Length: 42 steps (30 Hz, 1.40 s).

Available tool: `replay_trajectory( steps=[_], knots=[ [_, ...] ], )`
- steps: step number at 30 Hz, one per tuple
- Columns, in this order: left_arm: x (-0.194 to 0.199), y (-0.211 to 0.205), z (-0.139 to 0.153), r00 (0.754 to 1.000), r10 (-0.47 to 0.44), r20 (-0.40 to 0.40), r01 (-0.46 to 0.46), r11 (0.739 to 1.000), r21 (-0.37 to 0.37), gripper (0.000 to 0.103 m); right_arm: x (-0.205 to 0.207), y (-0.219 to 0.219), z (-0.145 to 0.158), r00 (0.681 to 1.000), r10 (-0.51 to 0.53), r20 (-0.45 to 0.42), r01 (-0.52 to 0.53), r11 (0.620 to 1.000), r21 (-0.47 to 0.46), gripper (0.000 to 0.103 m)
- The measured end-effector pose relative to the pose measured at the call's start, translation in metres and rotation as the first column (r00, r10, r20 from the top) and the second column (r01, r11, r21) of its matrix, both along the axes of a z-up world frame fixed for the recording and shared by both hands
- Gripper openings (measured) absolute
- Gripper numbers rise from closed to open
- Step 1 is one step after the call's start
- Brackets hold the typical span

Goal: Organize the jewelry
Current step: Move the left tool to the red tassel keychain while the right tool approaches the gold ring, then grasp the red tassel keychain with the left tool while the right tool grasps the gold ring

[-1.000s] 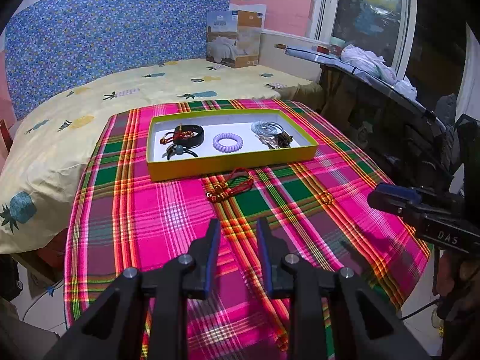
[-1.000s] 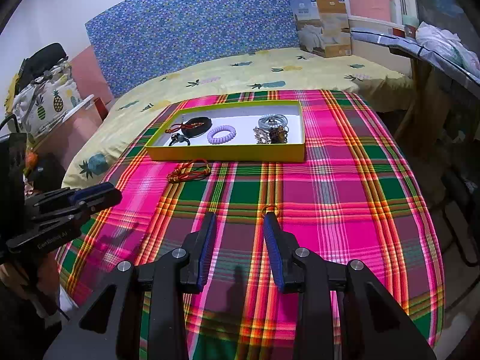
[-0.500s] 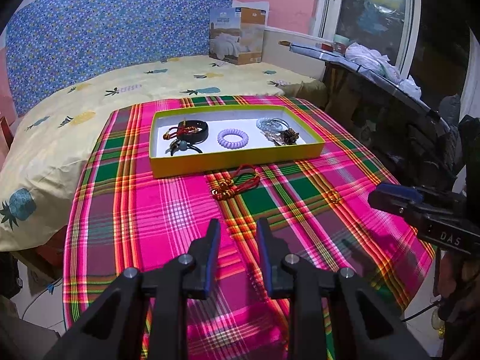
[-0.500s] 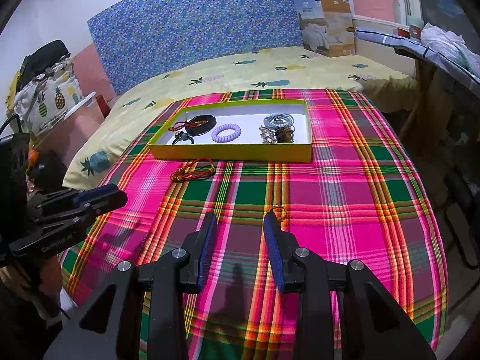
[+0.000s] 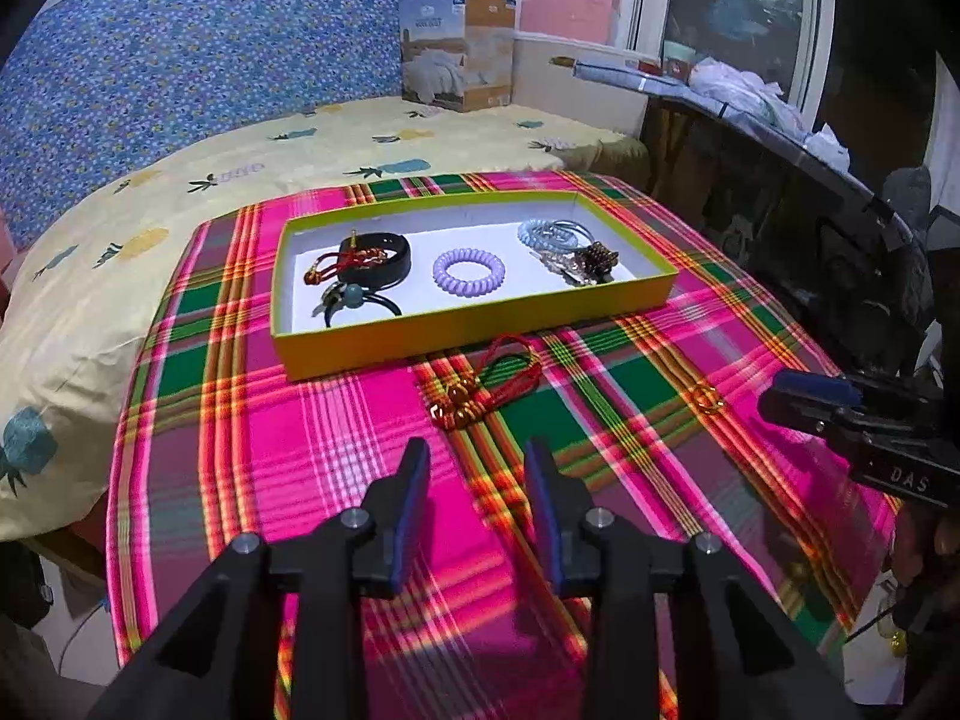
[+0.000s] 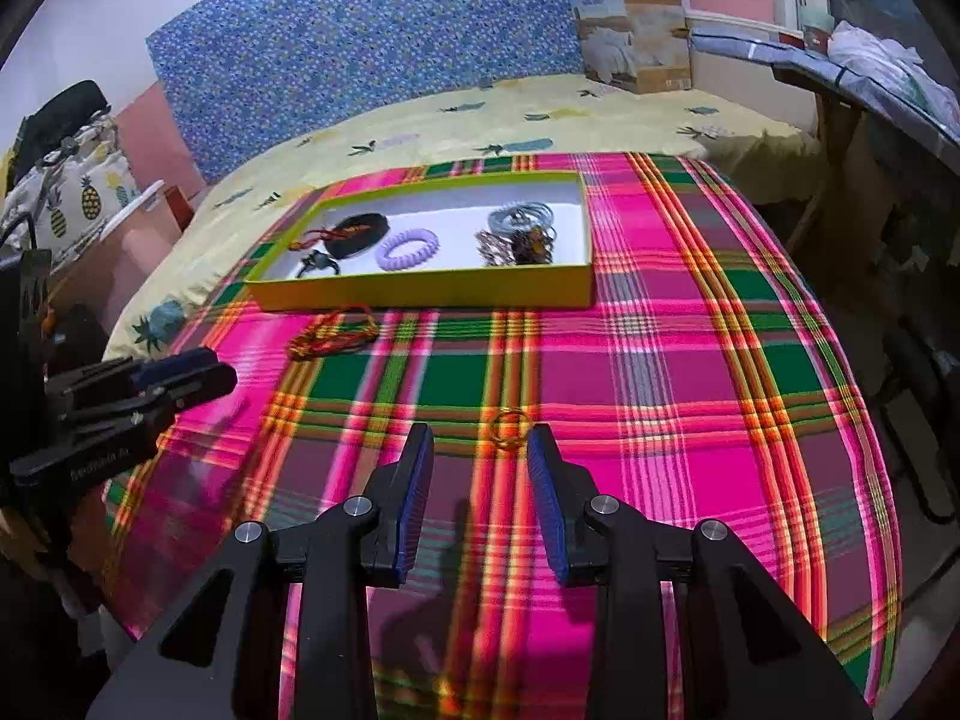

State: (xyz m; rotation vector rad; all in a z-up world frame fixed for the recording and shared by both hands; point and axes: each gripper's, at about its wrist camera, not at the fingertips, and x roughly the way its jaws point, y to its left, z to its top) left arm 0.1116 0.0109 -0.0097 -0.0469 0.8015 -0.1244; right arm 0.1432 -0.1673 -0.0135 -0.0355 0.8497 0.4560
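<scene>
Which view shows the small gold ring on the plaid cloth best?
The right wrist view: the gold ring lies close, just ahead of the right tongs. The left wrist view shows it small and far to the right.

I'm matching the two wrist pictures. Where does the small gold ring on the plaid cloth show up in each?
Left wrist: gold ring lies right of centre on the cloth, near the right gripper.
Right wrist: ring sits low centre, just ahead of the fingertips.
Shared landmark: yellow tray.
</scene>
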Motion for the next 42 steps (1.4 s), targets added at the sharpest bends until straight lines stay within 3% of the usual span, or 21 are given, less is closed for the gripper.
replay_trajectory(
  steps=[15,28,31,33,42],
  knots=[
    [0.049,-0.01,-0.018,0.996,-0.086,-0.036,0.088,0.995,0.052,0.036,0.019,0.005,-0.024,0.999,0.006,-0.032,-0.009,0.997,-0.071,0.033],
    [0.057,-0.024,-0.029,0.994,-0.085,-0.075,0.095,0.986,0.134,0.035,0.025,0.023,-0.032,0.999,0.03,-0.016,-0.032,0.987,-0.159,0.033],
    [0.056,-0.026,-0.028,0.994,-0.075,-0.073,0.085,0.986,0.142,0.028,0.023,0.026,-0.032,0.999,0.031,-0.007,-0.032,0.983,-0.179,0.033],
    [0.054,-0.026,-0.028,0.995,-0.068,-0.071,0.078,0.986,0.148,0.023,0.022,0.026,-0.032,1.0,0.027,0.002,-0.026,0.981,-0.194,0.022],
    [0.046,-0.02,-0.026,0.996,-0.05,-0.073,0.056,0.995,0.088,0.015,0.018,0.025,-0.031,0.999,0.032,0.014,-0.028,0.98,-0.196,0.021]
  ],
)
